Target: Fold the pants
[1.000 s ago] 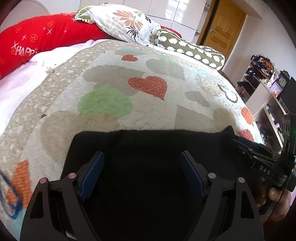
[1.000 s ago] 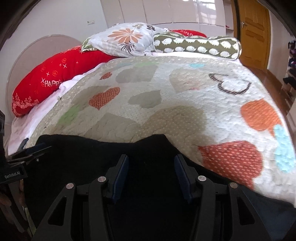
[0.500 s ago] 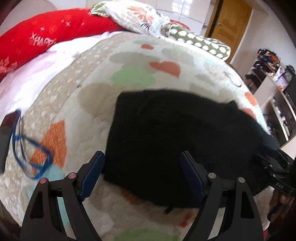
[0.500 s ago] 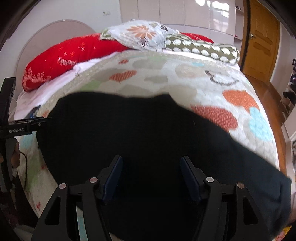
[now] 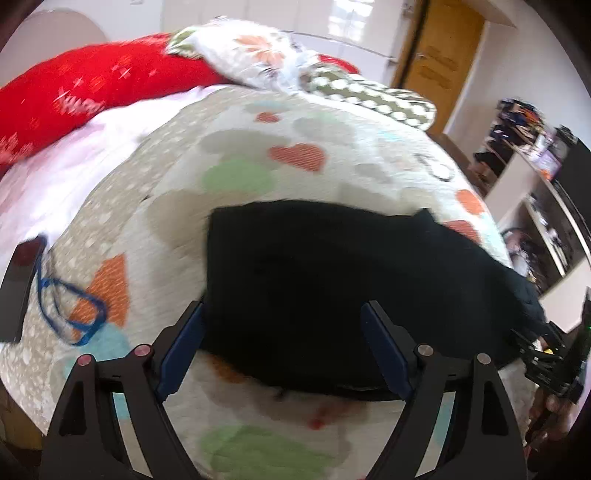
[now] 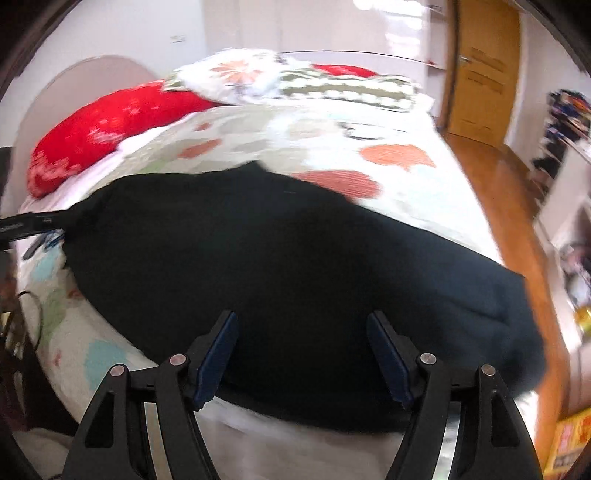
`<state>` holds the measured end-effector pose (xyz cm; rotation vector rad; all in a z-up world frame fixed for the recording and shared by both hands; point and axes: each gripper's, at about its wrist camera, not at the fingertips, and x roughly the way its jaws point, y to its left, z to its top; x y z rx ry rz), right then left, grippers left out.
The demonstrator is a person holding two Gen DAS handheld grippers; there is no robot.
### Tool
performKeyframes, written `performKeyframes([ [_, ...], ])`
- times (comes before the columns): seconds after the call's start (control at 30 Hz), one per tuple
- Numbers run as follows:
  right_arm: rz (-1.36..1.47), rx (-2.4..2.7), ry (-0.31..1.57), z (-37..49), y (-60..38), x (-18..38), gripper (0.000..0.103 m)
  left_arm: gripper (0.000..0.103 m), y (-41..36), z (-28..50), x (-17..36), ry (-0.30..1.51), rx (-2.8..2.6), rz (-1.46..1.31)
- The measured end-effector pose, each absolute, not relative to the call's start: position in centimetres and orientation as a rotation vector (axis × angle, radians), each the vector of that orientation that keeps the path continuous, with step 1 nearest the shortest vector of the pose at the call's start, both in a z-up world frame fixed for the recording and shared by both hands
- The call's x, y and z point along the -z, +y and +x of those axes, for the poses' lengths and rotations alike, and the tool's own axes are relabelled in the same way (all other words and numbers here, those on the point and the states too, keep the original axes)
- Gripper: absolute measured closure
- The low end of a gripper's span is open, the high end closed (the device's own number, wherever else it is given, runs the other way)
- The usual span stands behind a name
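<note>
On the quilt, black pants are being left flat, with left gripper and right gripper both being held spread, gripping nothing.

You get bright daylight with glare on the glossy wardrobe doors ahead; motion blur smears both views, fisheye bending the edges.

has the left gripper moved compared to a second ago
Yes. The left gripper has pulled back toward the foot of the bed: the black pants and red pillow sit farther off now.
</note>
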<state>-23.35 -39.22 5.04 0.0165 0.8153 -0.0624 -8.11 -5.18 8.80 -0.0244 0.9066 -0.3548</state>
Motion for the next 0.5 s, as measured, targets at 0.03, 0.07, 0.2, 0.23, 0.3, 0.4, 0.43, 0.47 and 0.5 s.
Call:
performKeyframes([
  [0.03, 0.022, 0.096, 0.818, -23.9, -40.3, -4.9, 0.029, 0.018, -5.6, -8.1, -9.0, 0.904, 0.368, -0.023],
  [0.07, 0.030, 0.118, 0.821, -24.3, -41.1, -4.8, 0.029, 0.018, -6.6, -8.2, -9.2, 0.903, 0.393, -0.021],
  [0.2, 0.073, 0.180, 0.836, -25.9, -44.0, -4.1, 0.030, 0.018, -10.0, -8.1, -9.1, 0.920, 0.463, 0.005],
  [0.23, 0.078, 0.177, 0.828, -26.6, -44.5, -4.0, 0.030, 0.018, -10.9, -8.2, -9.1, 0.925, 0.486, 0.013],
  [0.3, 0.077, 0.182, 0.816, -27.7, -45.0, -4.0, 0.030, 0.018, -12.8, -8.4, -9.1, 0.946, 0.550, 0.022],
  [0.4, 0.099, 0.187, 0.806, -29.0, -45.9, -4.3, 0.030, 0.018, -15.9, -9.2, -9.3, 0.946, 0.639, 0.047],
  [0.43, 0.119, 0.185, 0.805, -29.4, -46.4, -4.5, 0.030, 0.018, -17.4, -9.4, -9.3, 0.943, 0.678, 0.073],
  [0.47, 0.135, 0.185, 0.804, -29.8, -46.7, -4.6, 0.029, 0.018, -18.4, -9.5, -9.3, 0.941, 0.701, 0.088],
  [0.5, 0.151, 0.190, 0.804, -30.1, -47.1, -4.8, 0.029, 0.018, -19.3, -9.7, -9.1, 0.943, 0.724, 0.104],
])
